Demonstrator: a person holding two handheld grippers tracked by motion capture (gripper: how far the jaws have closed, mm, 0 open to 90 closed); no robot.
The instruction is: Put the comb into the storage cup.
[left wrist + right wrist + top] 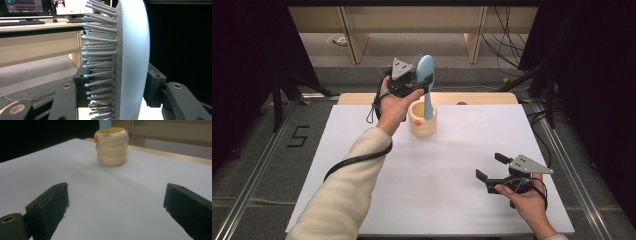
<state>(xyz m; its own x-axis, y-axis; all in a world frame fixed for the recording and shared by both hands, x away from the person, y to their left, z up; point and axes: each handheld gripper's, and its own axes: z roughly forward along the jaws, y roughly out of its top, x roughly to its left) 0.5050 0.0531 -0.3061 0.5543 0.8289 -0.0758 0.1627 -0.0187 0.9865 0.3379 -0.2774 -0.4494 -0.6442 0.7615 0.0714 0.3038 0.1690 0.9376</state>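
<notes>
A pale blue hairbrush (427,82) stands upright, its handle down inside a cream ribbed cup (422,120) at the back middle of the white table. My left gripper (424,81) is shut on the brush head, raised above the cup. In the left gripper view the brush's grey bristles (100,62) point left and the jaws press on both sides of the brush head (132,62). My right gripper (491,166) hovers open near the front right of the table, nothing between its jaws. In the right gripper view the cup (111,146) stands ahead, with a bit of the blue handle (105,123) above its rim.
The white table top (437,190) rests on a wooden board (482,98) at the back. Black curtains and metal floor rails flank both sides. Wooden desk legs and cables lie beyond the table. A desk with monitors (25,7) shows in the left gripper view.
</notes>
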